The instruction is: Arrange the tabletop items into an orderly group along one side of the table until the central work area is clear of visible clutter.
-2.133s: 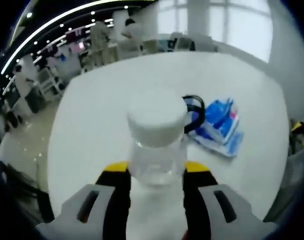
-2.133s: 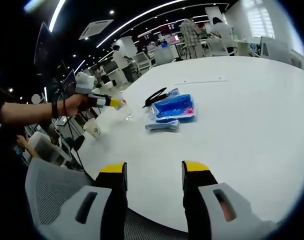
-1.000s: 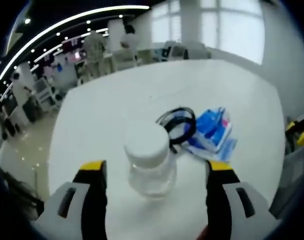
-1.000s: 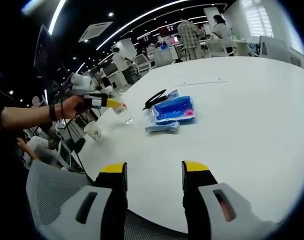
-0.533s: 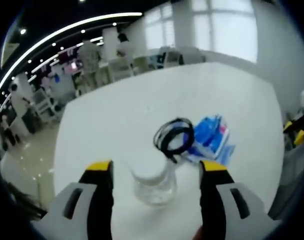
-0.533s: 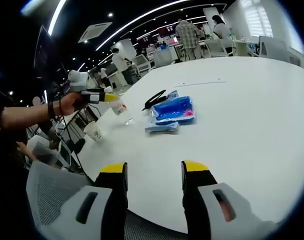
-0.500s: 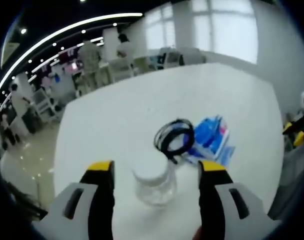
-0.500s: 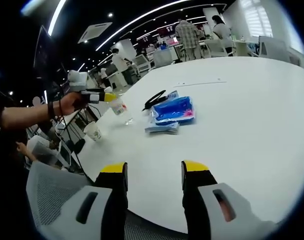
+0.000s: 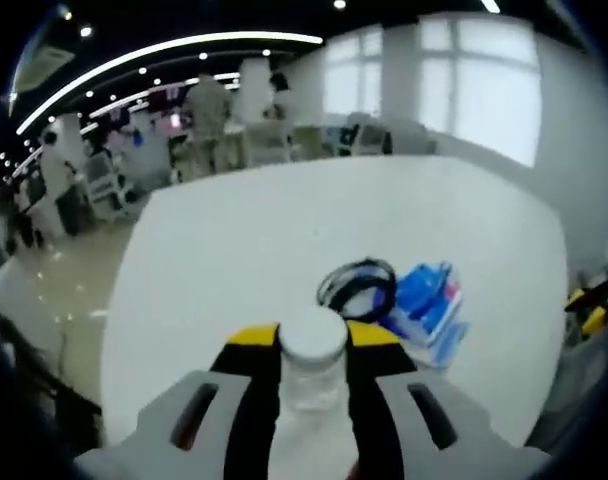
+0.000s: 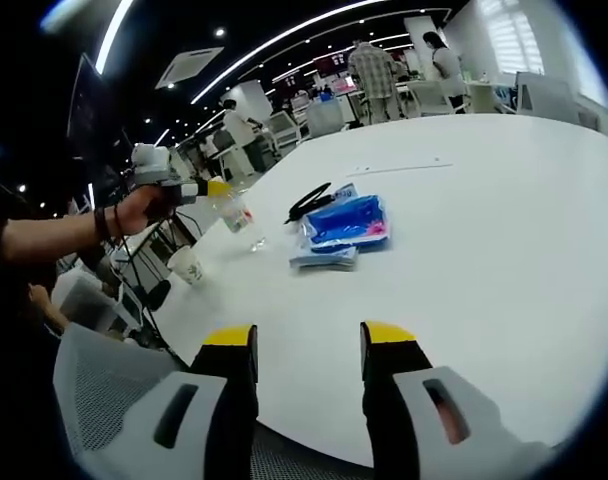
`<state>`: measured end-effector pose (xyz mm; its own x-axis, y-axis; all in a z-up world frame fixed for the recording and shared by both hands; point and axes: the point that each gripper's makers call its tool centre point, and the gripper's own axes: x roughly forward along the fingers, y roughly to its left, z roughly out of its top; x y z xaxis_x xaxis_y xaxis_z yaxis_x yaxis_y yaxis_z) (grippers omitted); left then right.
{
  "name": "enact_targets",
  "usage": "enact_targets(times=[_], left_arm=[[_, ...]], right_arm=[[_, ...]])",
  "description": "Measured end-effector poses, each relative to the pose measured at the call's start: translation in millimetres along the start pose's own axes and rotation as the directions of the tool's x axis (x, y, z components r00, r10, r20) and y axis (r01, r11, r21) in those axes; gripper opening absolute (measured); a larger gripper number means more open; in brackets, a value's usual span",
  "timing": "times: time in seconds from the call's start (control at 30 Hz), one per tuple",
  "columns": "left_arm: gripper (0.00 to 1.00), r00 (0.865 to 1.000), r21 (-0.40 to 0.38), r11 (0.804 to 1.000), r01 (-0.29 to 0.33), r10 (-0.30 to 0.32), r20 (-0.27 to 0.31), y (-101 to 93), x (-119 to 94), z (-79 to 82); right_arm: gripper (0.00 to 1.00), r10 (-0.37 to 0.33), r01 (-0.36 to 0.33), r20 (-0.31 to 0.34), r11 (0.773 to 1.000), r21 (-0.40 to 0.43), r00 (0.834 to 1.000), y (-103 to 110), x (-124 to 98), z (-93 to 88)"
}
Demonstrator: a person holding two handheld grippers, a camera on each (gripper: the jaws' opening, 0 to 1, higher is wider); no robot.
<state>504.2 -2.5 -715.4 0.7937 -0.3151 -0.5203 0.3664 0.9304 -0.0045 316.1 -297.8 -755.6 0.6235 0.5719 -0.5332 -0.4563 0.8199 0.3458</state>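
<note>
Left gripper (image 9: 312,348) jaws are pinched on the jar (image 9: 312,350), white lid up, clear body looking empty! Right gripper (image 10: 309,345) jaws stand apart with nothing between them, hanging off the table (image 10: 504,230) edge. Just beyond the jar lies a black cable coil (image 9: 358,287), touching the blue packets (image 9: 427,305). Any printing is too blurred to read.

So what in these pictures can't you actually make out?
- Jar body, left gripper view: hidden between the jaws; contents unclear.
- Blue packs: print blurred, too small to read.
- Black cable: far end hidden behind the jar lid.
- Jar in right gripper view: tiny, blurred.
</note>
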Motion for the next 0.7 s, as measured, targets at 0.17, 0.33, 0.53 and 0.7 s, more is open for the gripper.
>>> enact_targets(times=[0.17, 0.33, 0.53, 0.7], left_arm=[[0.21, 0.994, -0.089, 0.99, -0.105, 0.105, 0.0, 6.8, 2.0, 0.9], [0.21, 0.985, -0.131, 0.977, -0.169, 0.171, 0.003, 6.6, 4.6, 1.7], [0.51, 0.982, -0.066, 0.98, -0.187, 0.188, 0.007, 2.3, 7.4, 5.1], [0.66, 0.99, -0.026, 0.99, -0.14, 0.141, 0.015, -1.1, 7.3, 7.5]], right_arm=[[0.4, 0.003, -0.003, -0.004, 1.0, -0.003, 1.0, 0.4, 0.8, -0.7], [0.4, 0.003, -0.003, -0.002, 1.0, -0.001, 1.0, -0.4, 0.8, -0.6], [0.38, 0.012, -0.012, -0.009, 1.0, -0.001, 1.0, 1.9, 1.0, -2.0], [0.38, 0.009, -0.009, -0.002, 1.0, 0.001, 1.0, 1.1, 0.3, -0.2]])
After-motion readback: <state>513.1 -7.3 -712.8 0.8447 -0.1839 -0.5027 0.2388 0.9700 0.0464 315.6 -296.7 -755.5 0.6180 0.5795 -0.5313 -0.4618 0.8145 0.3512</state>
